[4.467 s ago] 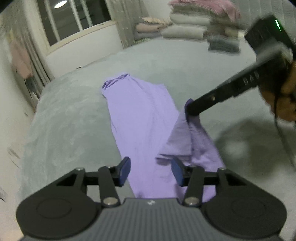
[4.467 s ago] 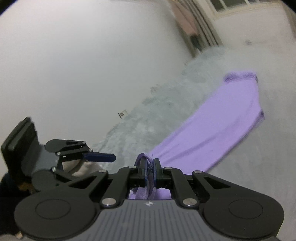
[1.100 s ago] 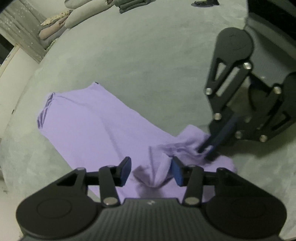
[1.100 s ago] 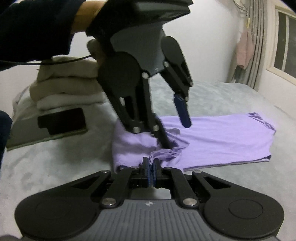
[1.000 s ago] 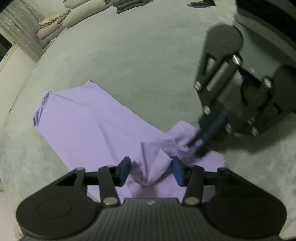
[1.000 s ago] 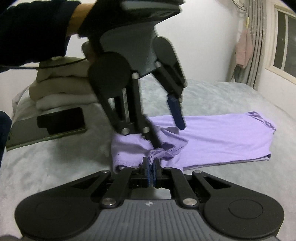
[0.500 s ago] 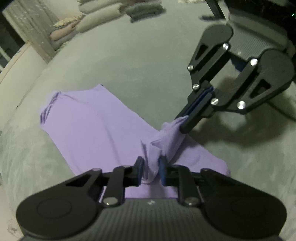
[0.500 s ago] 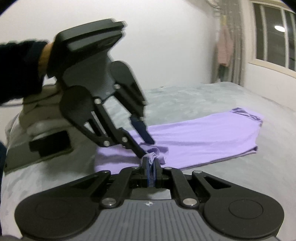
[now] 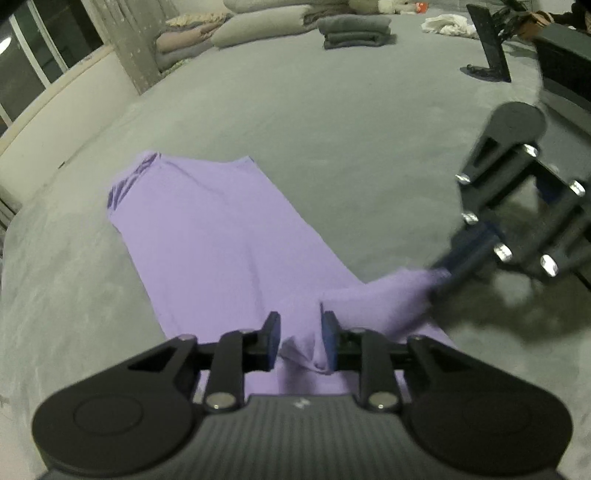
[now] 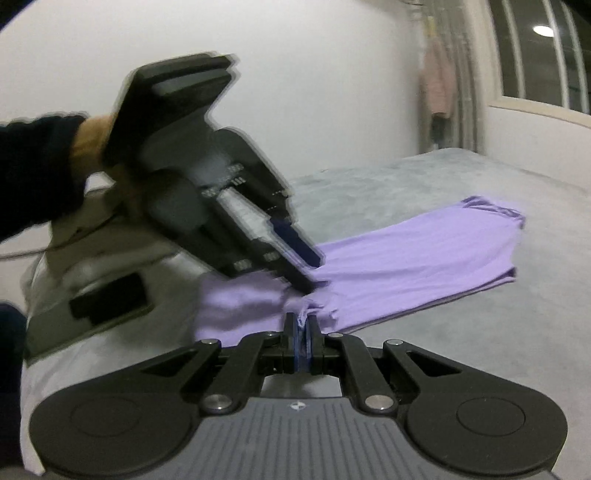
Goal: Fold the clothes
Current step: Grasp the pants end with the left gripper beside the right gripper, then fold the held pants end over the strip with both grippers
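Garment: purple shirt [image 9: 225, 240], spread flat and lengthwise on the grey bed [image 9: 332, 129], far end toward the window-side edge, near end bunched and lifted off the bed.
Left tool [image 9: 300, 341]: jaws a little apart, just opened somewhat, a raised fold of the purple shirt between them, touching the right pad; firm pressing not seen.
Right tool [image 10: 302, 334]: jaws together, clamped on a pinch of the purple shirt at its near end, cloth pulled up off the bed.
Hand [image 10: 88, 144]: dark sleeve [image 10: 33, 166], behind the left tool's body, blurred.
Far edge of bed: stacked folded bedding [image 9: 356, 27] and pillows [image 9: 258, 22].
Beside the right tool, near edge: dark phone [image 10: 110, 297] lying on a flat pale pad.
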`<state>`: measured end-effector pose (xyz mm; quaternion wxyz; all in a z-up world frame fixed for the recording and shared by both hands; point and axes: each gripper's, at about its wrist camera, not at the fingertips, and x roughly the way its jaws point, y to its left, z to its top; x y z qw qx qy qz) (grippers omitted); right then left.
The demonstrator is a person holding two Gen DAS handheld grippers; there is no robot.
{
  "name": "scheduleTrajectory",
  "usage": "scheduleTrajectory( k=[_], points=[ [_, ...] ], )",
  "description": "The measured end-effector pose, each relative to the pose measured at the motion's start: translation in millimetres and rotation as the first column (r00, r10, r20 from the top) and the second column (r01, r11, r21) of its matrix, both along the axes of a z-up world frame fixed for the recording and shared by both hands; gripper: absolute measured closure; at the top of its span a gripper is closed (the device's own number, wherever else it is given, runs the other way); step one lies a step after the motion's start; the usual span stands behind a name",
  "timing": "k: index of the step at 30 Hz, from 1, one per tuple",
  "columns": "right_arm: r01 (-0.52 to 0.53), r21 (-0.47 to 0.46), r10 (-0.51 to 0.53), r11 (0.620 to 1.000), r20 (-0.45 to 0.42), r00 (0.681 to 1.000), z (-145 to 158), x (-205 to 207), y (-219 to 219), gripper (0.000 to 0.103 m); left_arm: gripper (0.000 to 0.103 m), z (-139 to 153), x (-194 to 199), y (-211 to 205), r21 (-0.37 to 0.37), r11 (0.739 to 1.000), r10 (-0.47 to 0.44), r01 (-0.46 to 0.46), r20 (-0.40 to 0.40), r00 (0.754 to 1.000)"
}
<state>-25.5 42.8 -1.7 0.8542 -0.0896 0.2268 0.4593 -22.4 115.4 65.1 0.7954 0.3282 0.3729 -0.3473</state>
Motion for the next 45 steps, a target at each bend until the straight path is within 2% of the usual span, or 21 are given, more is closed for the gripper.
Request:
scheduleTrajectory(
  k=[1, 3, 5, 8, 10, 14, 16, 21, 26, 28, 34, 38, 41, 45],
  points=[
    [-0.007, -0.013, 0.007, 1.0, 0.003, 1.0, -1.3, -2.3, 2.5, 0.097, 0.077, -0.7, -3.0, -0.4, 0.001, 1.0, -0.02, 0.02, -0.005, 1.0],
    [-0.02, -0.038, 0.021, 0.999, 0.008, 1.0, -3.8, -7.0, 7.4, 0.097, 0.065, -0.2, -12.3, -0.8, -0.003, 0.997, -0.078, 0.078, -0.016, 0.997],
    [-0.037, -0.059, 0.037, 0.998, 0.01, 0.999, -6.1, -11.5, 11.3, 0.097, 0.058, -0.3, -17.9, -0.2, -0.008, 0.994, -0.109, 0.109, -0.032, 0.993],
    [-0.079, -0.088, 0.081, 0.993, 0.018, 0.997, -8.0, -16.2, 16.1, 0.097, 0.055, -6.5, -17.5, -3.1, 0.036, 0.993, -0.11, 0.111, -0.03, 0.993],
    [-0.072, -0.105, 0.075, 0.992, 0.029, 0.997, -10.0, -17.5, 18.2, 0.097, 0.055, -10.0, -20.9, -5.1, 0.055, 0.991, -0.117, 0.118, -0.029, 0.993],
    [-0.071, -0.101, 0.074, 0.992, 0.022, 0.997, -11.5, -17.5, 16.3, 0.097, 0.058, -11.3, -27.6, -6.4, 0.072, 0.984, -0.164, 0.164, -0.006, 0.986],
    [-0.081, -0.112, 0.084, 0.99, 0.026, 0.996, -11.8, -18.5, 17.8, 0.097, 0.063, -11.9, -28.3, -6.1, 0.078, 0.983, -0.168, 0.168, 0.0, 0.986],
    [-0.076, -0.115, 0.08, 0.991, 0.03, 0.996, -12.8, -17.7, 17.9, 0.097, 0.084, -9.6, -31.7, -5.5, 0.055, 0.984, -0.169, 0.168, 0.023, 0.985],
    [-0.066, -0.099, 0.068, 0.993, 0.022, 0.997, -11.7, -15.7, 16.1, 0.097, 0.093, -8.5, -34.7, -5.5, 0.041, 0.985, -0.167, 0.166, 0.023, 0.986],
    [-0.053, -0.091, 0.056, 0.994, 0.027, 0.998, -11.0, -15.2, 15.2, 0.097, 0.099, -8.7, -32.5, -5.8, 0.039, 0.989, -0.144, 0.143, 0.032, 0.989],
    [0.044, -0.022, -0.043, 0.999, 0.051, 0.998, -3.2, -6.6, 4.1, 0.097, 0.1, 18.9, -27.2, -2.7, -0.099, 0.994, -0.045, 0.053, 0.078, 0.996],
    [0.122, 0.024, -0.124, 0.992, 0.073, 0.99, 8.0, 5.9, -6.2, 0.097, 0.101, 32.7, -19.1, -11.1, -0.122, 0.992, 0.004, 0.011, 0.118, 0.993],
    [0.172, 0.037, -0.175, 0.984, 0.093, 0.98, 22.7, 21.8, -12.1, 0.097, 0.101, 52.5, 1.0, -9.6, -0.188, 0.977, 0.124, -0.097, 0.14, 0.982],
    [0.214, 0.053, -0.219, 0.975, 0.12, 0.968, 51.9, 53.0, -15.6, 0.097, 0.101, 78.3, 30.6, -8.7, -0.283, 0.938, 0.248, -0.2, 0.148, 0.957]
  ],
)
